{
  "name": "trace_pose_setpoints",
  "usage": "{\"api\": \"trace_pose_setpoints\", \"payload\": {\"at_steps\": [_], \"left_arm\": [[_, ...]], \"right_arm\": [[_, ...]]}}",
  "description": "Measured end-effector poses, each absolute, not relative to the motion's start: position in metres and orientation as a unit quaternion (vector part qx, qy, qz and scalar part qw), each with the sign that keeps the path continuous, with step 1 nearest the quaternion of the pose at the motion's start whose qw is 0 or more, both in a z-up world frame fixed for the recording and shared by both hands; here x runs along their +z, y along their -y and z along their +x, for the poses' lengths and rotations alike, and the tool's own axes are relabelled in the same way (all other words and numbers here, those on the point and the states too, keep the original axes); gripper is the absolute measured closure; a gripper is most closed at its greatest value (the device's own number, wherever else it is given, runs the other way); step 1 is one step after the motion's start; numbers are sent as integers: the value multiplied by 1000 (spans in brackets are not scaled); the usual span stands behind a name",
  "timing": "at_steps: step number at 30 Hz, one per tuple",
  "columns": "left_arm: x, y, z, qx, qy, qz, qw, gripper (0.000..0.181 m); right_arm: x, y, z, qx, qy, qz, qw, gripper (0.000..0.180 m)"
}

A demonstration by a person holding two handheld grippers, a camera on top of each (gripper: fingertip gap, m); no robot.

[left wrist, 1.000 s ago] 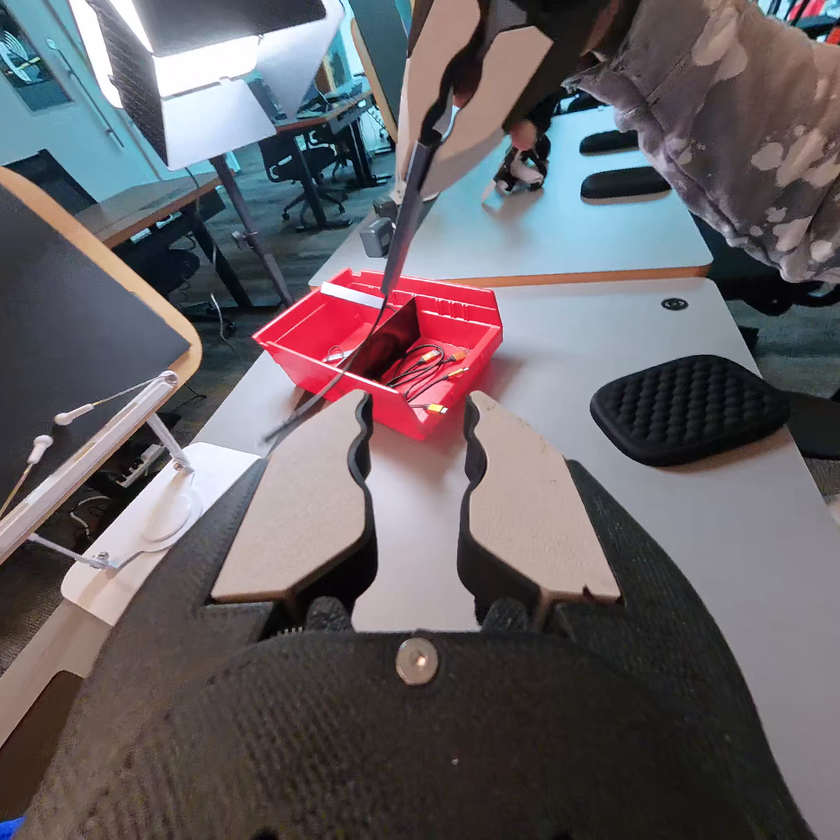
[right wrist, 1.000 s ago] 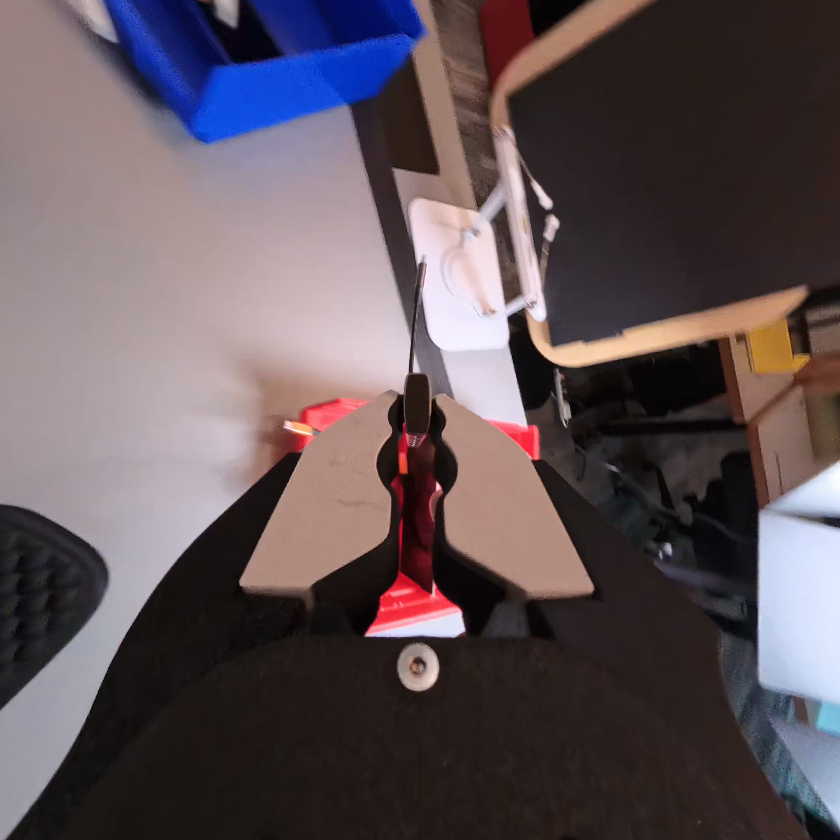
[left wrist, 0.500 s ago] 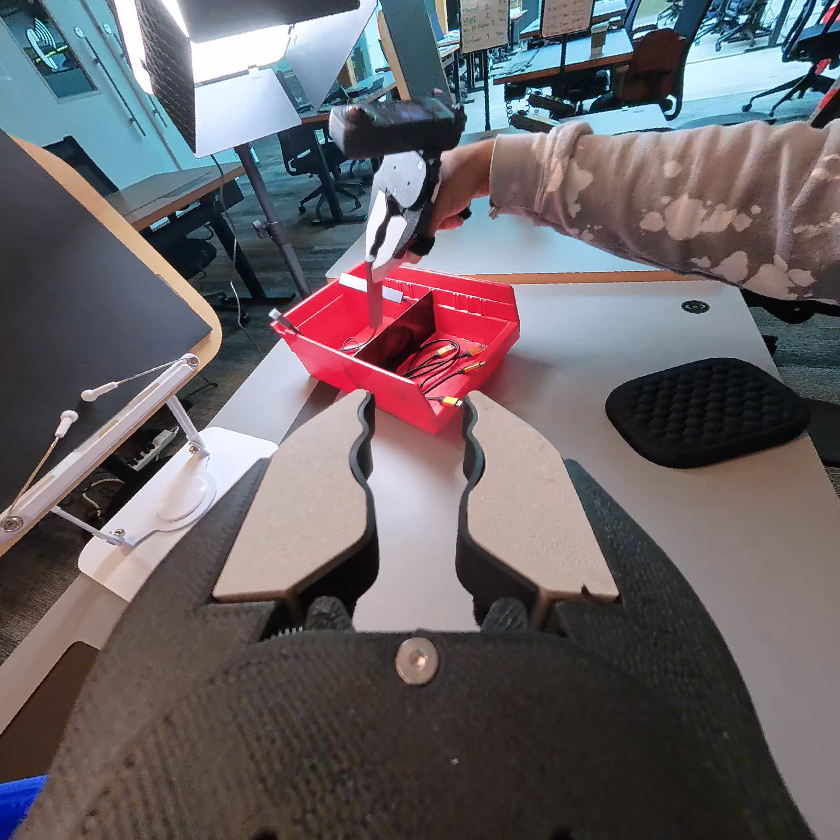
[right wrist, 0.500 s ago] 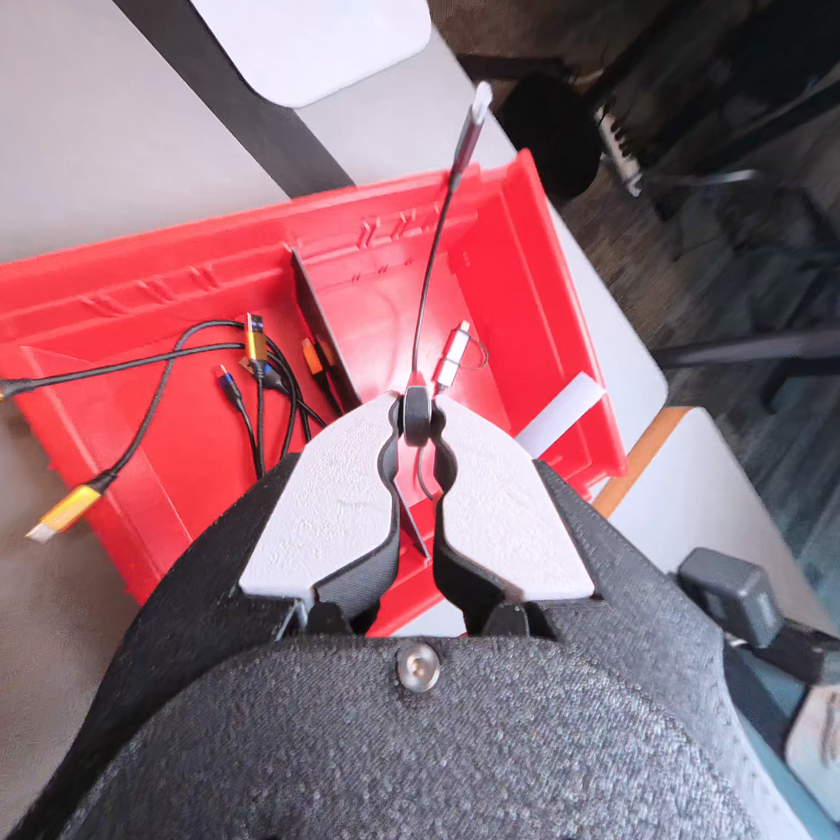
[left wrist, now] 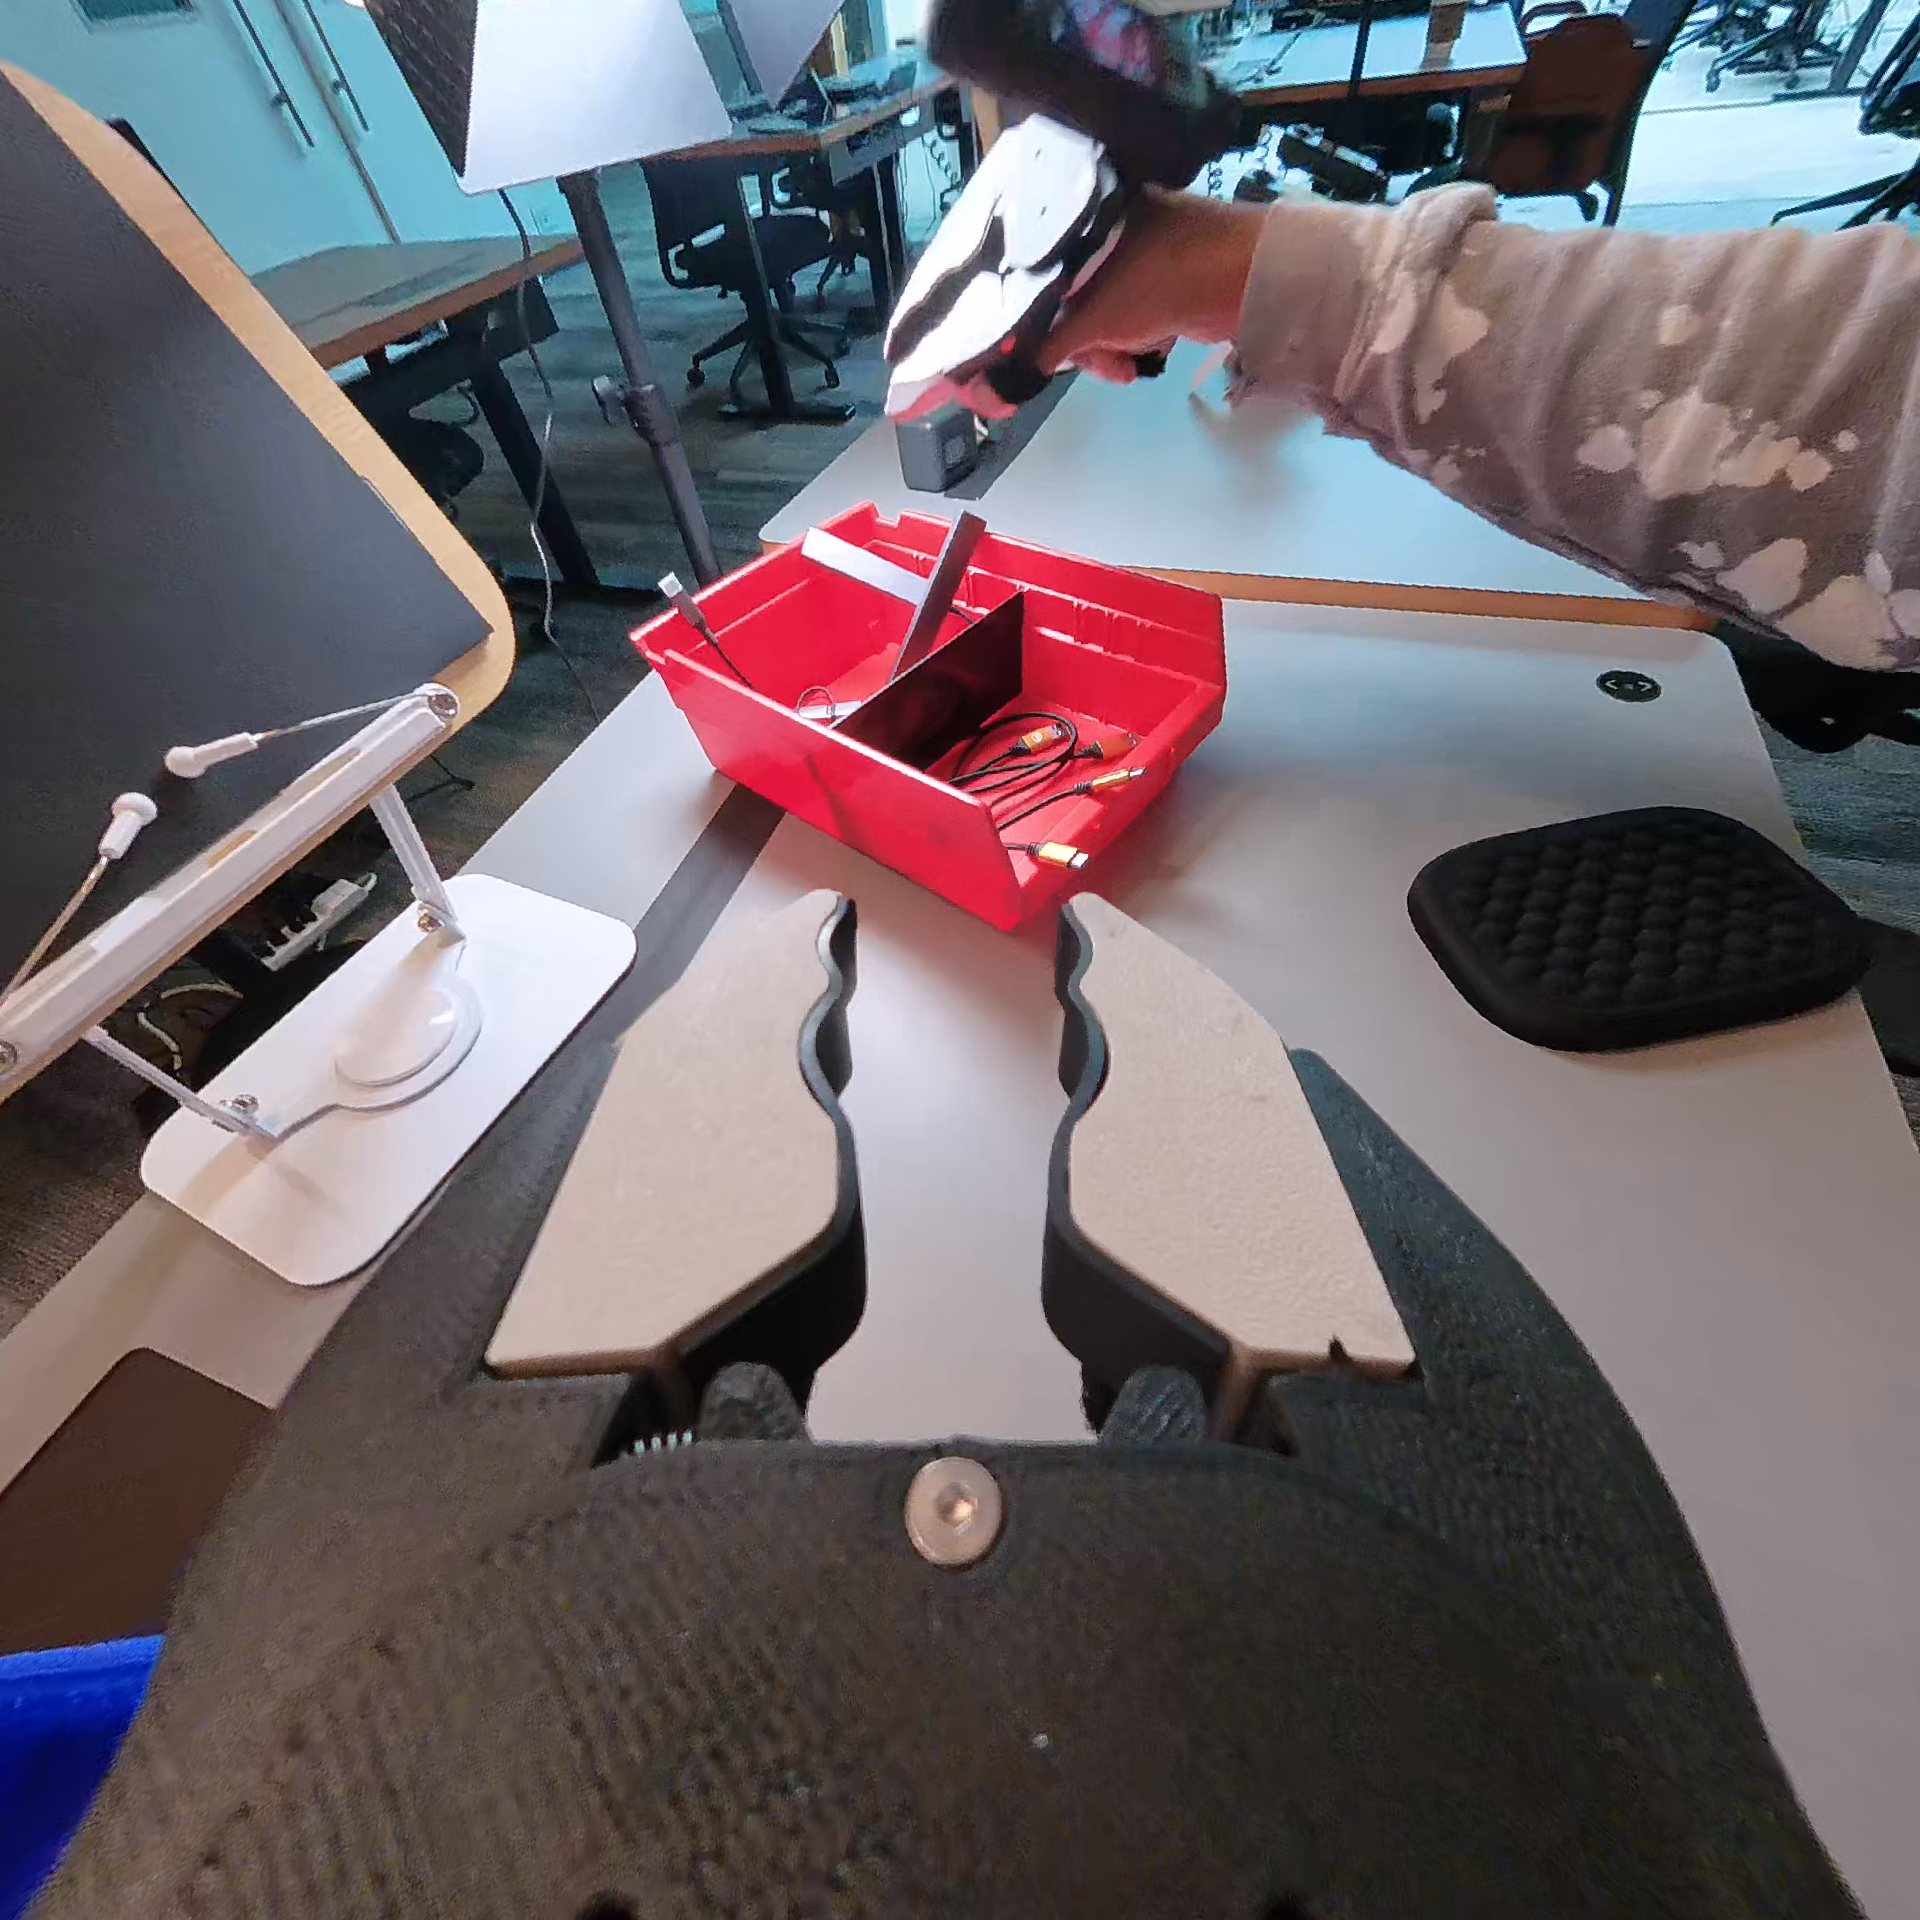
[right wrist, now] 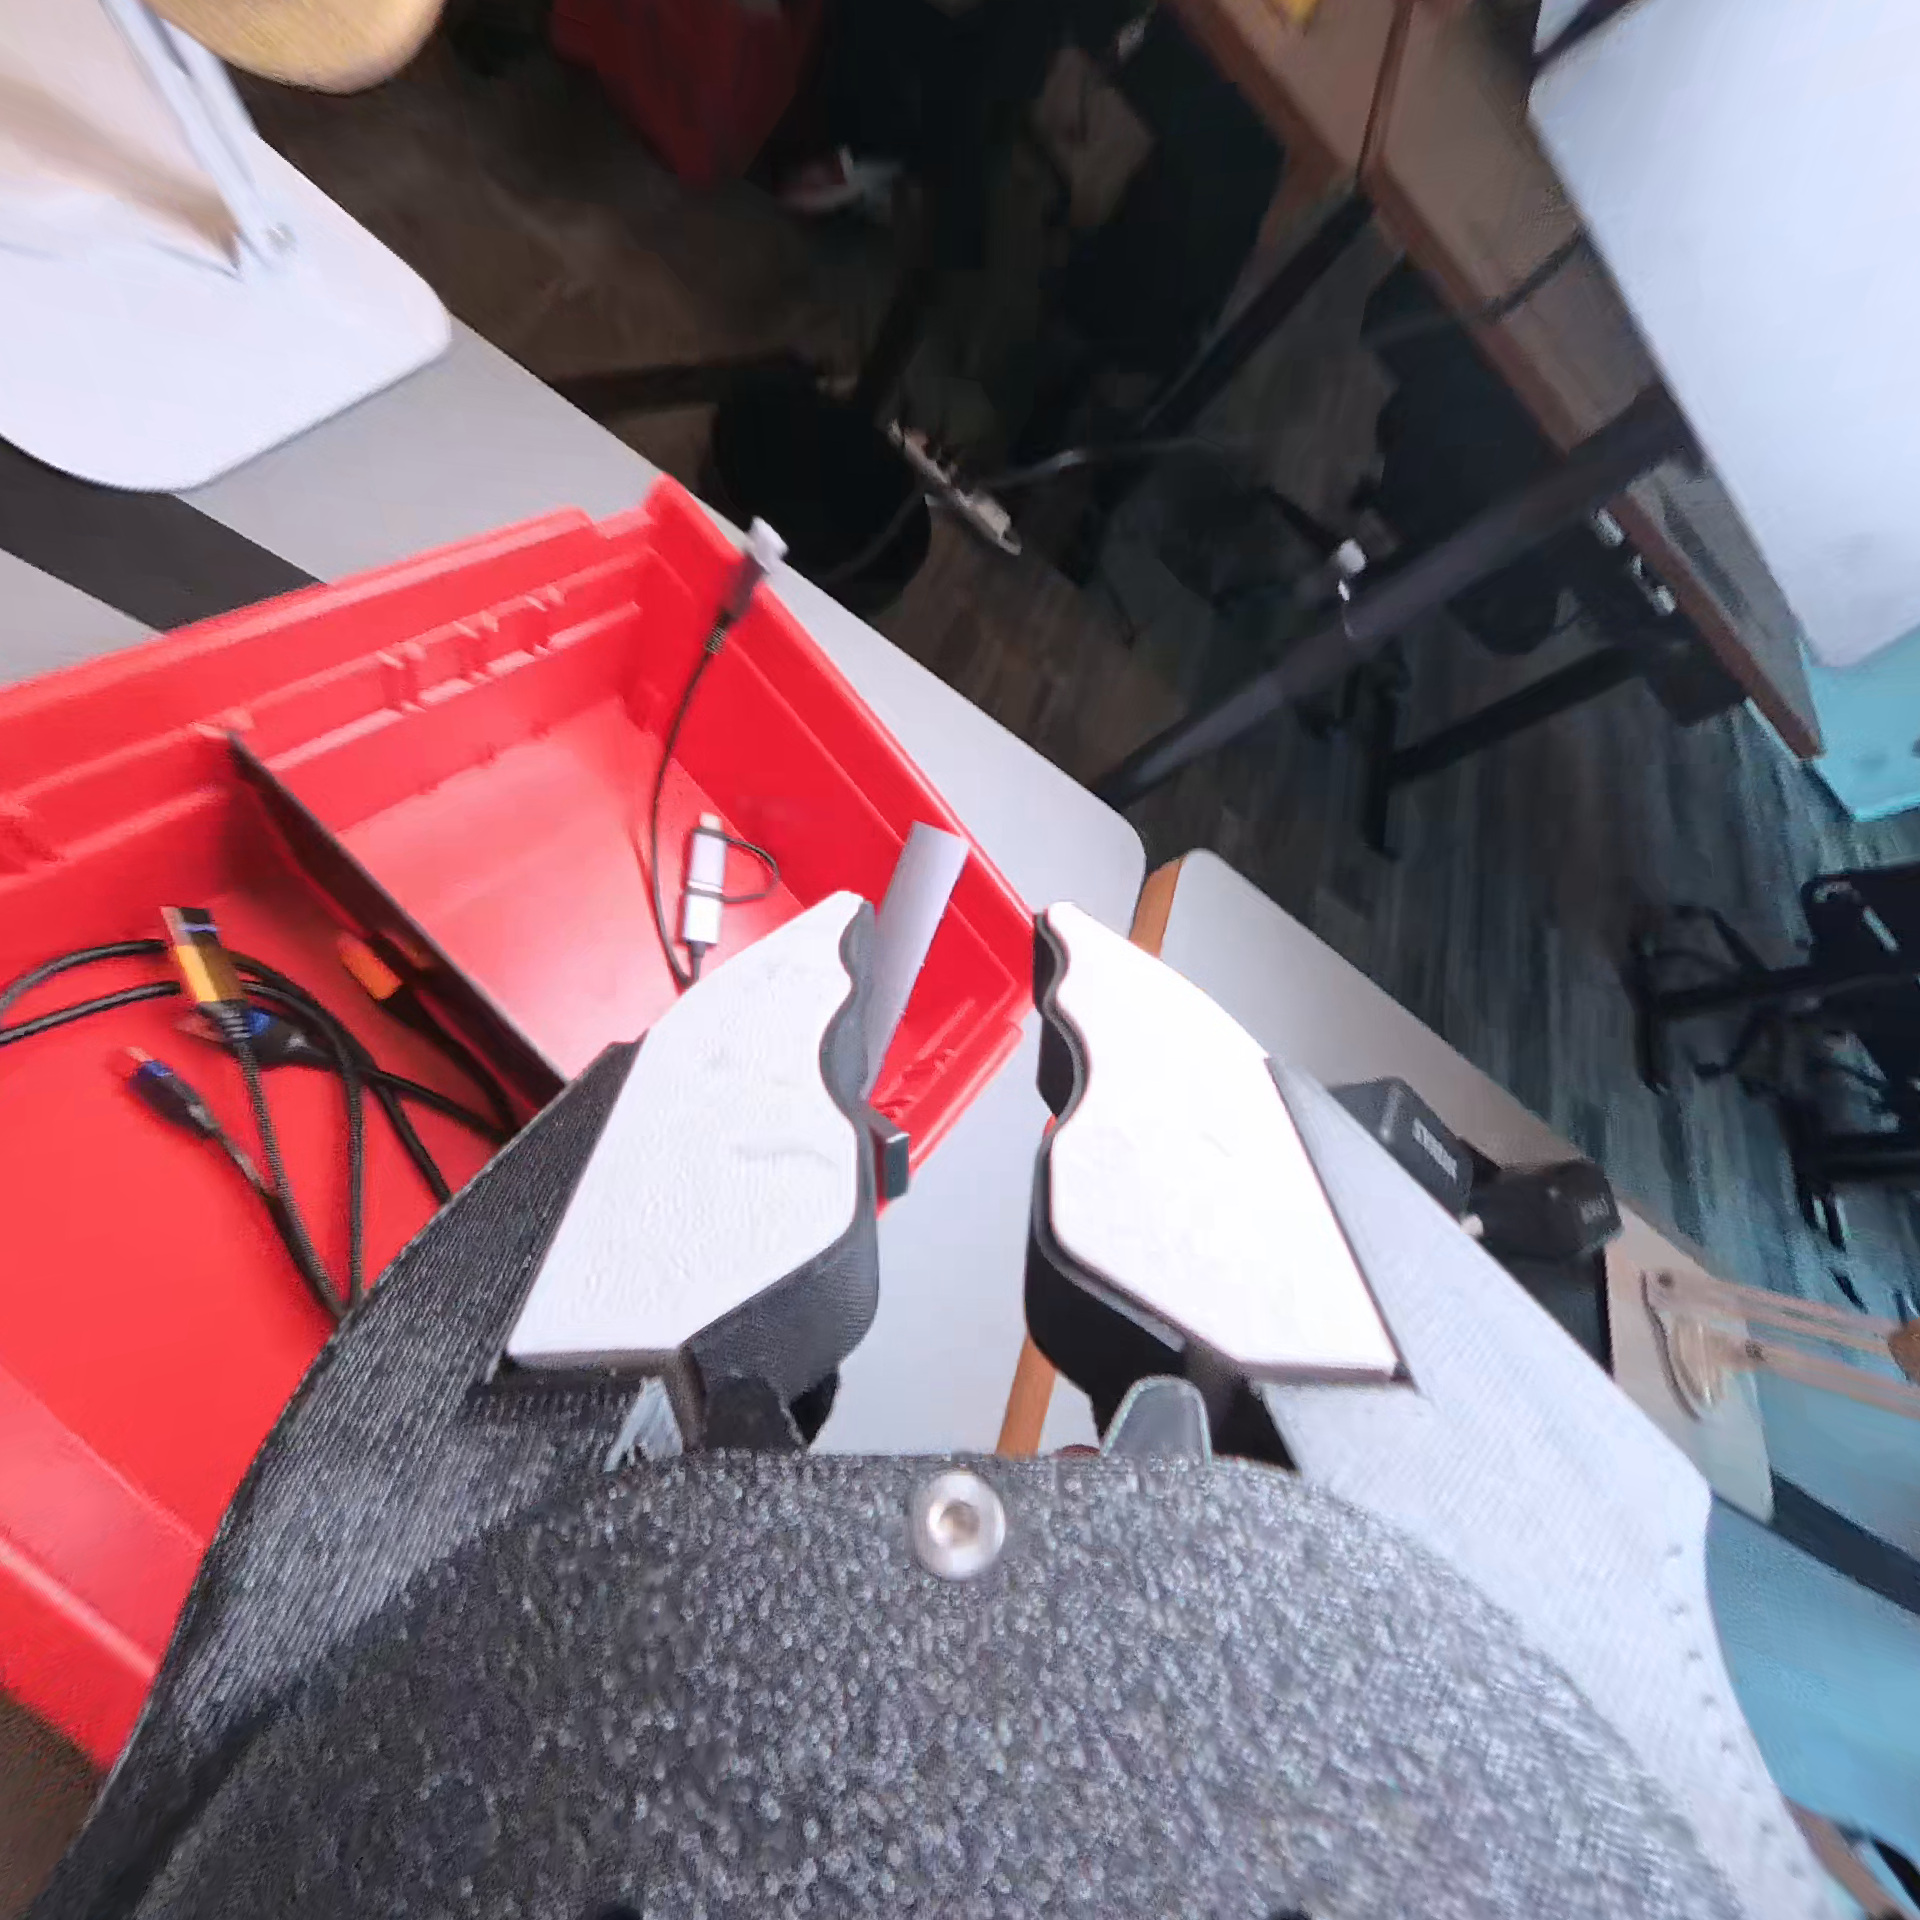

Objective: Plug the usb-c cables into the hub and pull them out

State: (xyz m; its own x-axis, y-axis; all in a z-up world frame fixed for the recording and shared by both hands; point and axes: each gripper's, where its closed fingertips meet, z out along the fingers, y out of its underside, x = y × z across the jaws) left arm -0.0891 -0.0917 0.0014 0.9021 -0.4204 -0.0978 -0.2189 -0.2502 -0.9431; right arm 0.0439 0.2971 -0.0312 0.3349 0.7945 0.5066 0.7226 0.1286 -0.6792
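Observation:
A red bin (left wrist: 1101,644) stands on the grey table, split by a black divider (left wrist: 935,696). The grey hub (right wrist: 920,894) leans upright in the bin's far compartment; it also shows in the left wrist view (left wrist: 940,592). Its thin cable (right wrist: 675,748) runs up over the bin's rim. Several cables with orange plugs (left wrist: 1049,769) lie in the other compartment. My right gripper (right wrist: 945,925) is open above the bin's far corner, with the hub close by its left finger; the left wrist view (left wrist: 920,364) shows it too. My left gripper (left wrist: 951,914) is open and empty in front of the bin.
A black wrist pad (left wrist: 1631,925) lies to the right. A white stand base (left wrist: 384,1070) and a black board (left wrist: 156,520) are on the left. A blue bin corner (left wrist: 52,1766) shows bottom left. A small silver adapter (right wrist: 701,894) lies in the bin. There is about 40 cm between the tips of the two grippers. The grey hub (right wrist: 920,894) is closer to my right gripper, around 12 cm from its tips; the left tips are 50 cm off. It turns up in the left wrist view (left wrist: 841,550) as well.
My right gripper has opened and let go of the hub, which now leans in the red bin. The right gripper has risen and drawn back. My left gripper has hardly moved.

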Motion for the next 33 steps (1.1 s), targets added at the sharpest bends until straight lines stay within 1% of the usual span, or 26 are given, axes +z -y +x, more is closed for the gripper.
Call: {"api": "trace_pose_setpoints", "payload": {"at_steps": [2, 4, 8, 11, 14, 17, 20, 26, 29, 33], "left_arm": [[-2, 92, -91, -83, -199, -793, 570, 143], [-4, 92, -92, -83, -196, -798, 563, 143], [-6, 92, -92, -82, -191, -804, 557, 143], [-9, 95, -93, -69, -189, -815, 544, 142], [-14, 105, -99, -39, -192, -835, 515, 141], [-24, 121, -109, -24, -189, -856, 480, 140], [-56, 148, -128, -4, -180, -889, 422, 139], [-153, 217, -189, 20, -111, -959, 261, 132], [-185, 239, -214, 48, -91, -972, 213, 128], [-215, 250, -232, 76, -93, -980, 159, 125]], "right_arm": [[-24, -264, 39, 72, 596, -631, 492, 151], [-30, -223, 37, 102, 633, -600, 479, 150], [-76, -148, 44, 95, 727, -546, 405, 144], [-118, -104, 57, 73, 782, -510, 351, 145], [-155, -84, 76, 24, 819, -482, 310, 146], [-178, -89, 87, -22, 831, -467, 301, 146], [-190, -96, 86, -31, 836, -465, 290, 148], [-194, -101, 68, -27, 841, -473, 263, 150], [-201, -104, 58, -38, 844, -468, 261, 147], [-203, -103, 51, -31, 841, -477, 253, 147]]}}
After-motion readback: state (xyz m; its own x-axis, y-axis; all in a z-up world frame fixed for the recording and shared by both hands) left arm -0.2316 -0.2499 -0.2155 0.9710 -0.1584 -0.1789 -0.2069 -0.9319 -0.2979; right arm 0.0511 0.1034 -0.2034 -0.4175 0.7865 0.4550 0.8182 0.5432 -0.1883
